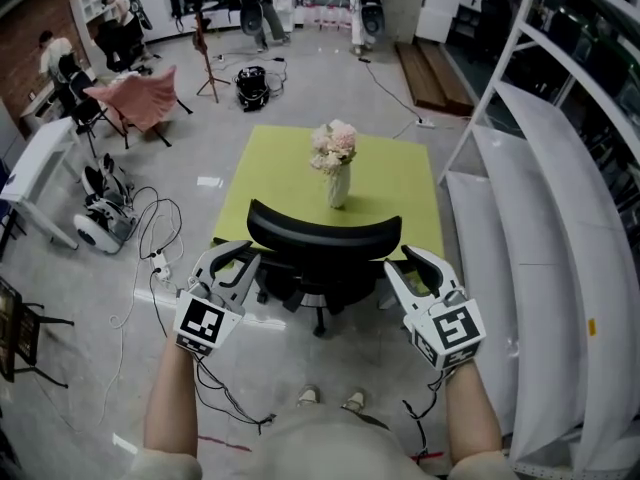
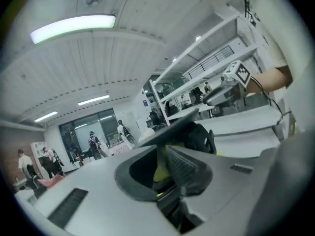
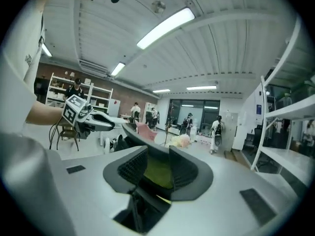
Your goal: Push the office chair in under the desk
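green desk [image 1: 400,183]: one vase [image 1: 338,186], one office chair [image 1: 322,240] (just beside)

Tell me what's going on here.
A person stands behind a black office chair that faces a green desk with a vase of flowers on it. The left claw is at the left end of the backrest and the right claw at the right end. Both claws are open, with nothing gripped. The chair's seat and base are out in front of the desk's near edge, so it has not been pushed under yet.
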Action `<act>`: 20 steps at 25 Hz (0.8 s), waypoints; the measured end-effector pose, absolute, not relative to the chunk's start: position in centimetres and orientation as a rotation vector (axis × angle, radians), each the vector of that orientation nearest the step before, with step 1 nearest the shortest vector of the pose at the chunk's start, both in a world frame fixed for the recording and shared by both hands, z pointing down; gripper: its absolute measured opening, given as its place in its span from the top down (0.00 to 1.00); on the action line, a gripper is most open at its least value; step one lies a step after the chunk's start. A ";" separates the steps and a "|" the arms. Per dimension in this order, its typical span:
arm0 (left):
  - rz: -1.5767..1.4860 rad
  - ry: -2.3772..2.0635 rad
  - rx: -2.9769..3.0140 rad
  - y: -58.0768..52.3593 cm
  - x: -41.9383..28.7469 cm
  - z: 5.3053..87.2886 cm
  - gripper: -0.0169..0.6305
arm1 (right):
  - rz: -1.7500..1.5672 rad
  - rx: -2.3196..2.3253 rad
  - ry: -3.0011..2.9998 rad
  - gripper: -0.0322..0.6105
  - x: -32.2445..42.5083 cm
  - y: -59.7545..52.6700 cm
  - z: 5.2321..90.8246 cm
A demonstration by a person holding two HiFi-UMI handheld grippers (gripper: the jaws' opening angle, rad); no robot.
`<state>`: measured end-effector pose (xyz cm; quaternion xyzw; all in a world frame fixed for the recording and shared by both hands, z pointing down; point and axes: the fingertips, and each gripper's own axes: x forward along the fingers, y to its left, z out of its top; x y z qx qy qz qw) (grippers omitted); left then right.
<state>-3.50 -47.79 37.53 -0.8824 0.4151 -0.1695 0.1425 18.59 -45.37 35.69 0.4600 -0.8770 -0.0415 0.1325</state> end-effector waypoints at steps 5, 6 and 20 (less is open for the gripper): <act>-0.220 1.347 -2.501 -46.7 -3.6 29.4 0.93 | -0.241 1.449 -2.622 0.77 19.0 -44.3 29.8; -0.180 1.366 -2.487 -46.4 -3.5 28.0 0.93 | -0.256 1.471 -2.639 0.79 19.0 -43.9 28.8; -0.052 1.380 -2.453 -40.7 0.6 22.7 0.93 | -0.304 1.555 -2.789 0.94 21.0 -37.3 21.8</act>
